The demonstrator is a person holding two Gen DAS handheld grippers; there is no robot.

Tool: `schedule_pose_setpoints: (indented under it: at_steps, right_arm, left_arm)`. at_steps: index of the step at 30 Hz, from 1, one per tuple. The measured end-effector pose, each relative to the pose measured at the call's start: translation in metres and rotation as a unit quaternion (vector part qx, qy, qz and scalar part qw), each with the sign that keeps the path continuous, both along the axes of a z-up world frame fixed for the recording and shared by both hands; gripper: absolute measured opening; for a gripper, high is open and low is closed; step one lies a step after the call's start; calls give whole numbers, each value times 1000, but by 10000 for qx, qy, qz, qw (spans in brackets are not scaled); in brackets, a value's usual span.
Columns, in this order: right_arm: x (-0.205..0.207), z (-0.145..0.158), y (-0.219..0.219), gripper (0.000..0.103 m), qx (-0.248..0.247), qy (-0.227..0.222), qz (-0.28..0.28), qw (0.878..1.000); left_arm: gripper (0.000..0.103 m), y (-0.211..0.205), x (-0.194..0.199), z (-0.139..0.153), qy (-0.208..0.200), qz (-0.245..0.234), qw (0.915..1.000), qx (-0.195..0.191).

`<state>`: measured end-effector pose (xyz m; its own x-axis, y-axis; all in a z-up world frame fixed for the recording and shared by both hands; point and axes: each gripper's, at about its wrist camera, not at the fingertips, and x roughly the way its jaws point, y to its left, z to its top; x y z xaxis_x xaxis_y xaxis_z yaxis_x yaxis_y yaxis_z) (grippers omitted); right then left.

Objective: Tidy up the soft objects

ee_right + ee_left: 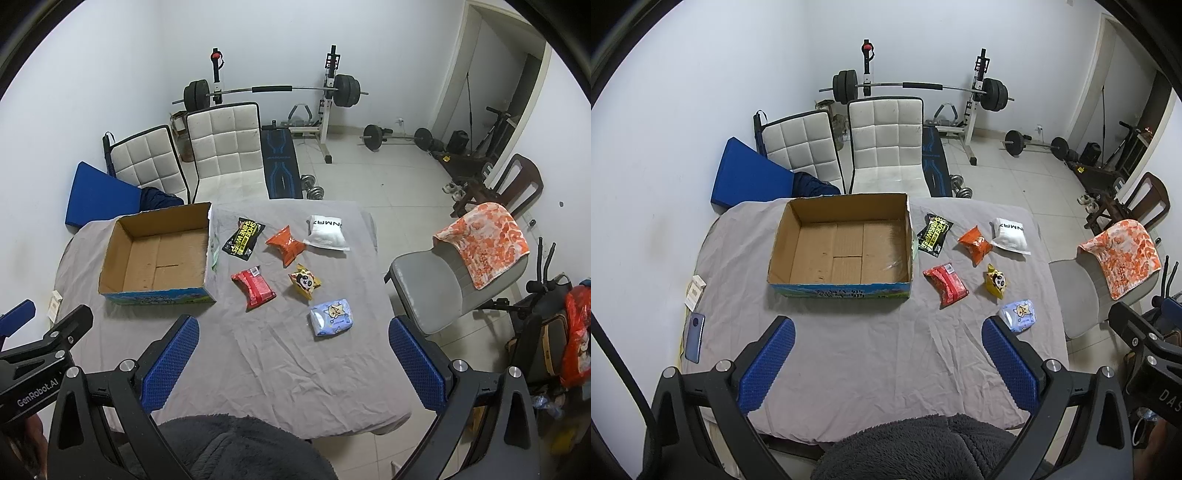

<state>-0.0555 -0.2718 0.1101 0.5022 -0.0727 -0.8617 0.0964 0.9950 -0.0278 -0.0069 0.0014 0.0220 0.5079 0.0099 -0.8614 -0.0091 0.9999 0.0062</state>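
An empty open cardboard box (846, 249) (159, 258) stands on the grey-clothed table (868, 350) (280, 354). To its right lie several soft packets: a black-yellow one (934, 234) (243, 239), an orange one (975, 243) (287, 244), a white one (1008, 236) (327, 232), a red one (945, 283) (254, 288), a yellow panda one (996, 282) (304, 284) and a pale blue one (1019, 314) (331, 316). My left gripper (886, 362) is open and empty over the table's near side. My right gripper (291, 362) is open and empty, just short of the blue packet.
A phone (694, 336) and a small white box (693, 291) lie at the table's left edge. A grey chair with an orange towel (484, 243) stands to the right. Two white chairs (882, 140) and a barbell rack (916, 88) stand behind. Dark fleece (919, 446) lies at the near edge.
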Motion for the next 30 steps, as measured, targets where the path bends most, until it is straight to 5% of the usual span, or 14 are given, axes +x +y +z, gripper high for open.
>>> schedule_pose_setpoints:
  at_steps: [12,18,24,30]
  right_arm:
    - [-3,-7,-2,103,75,18,-20,10000]
    - [19,-35,-31,103,338,248,-346,9985]
    - [72,-118,-83,103,471,1035,-644,9914]
    - [126,-247,-126,103,361,2085,-662,9751]
  left_arm:
    - [103,0,-1,-1,-11,-10,10000,-6]
    - [103,-11,20,-5,-243,-181,9995,-44]
    - [103,-28,74,-55,192,-259,9991,-281]
    - [103,-65,135,-163,1406,-406,9888,-293]
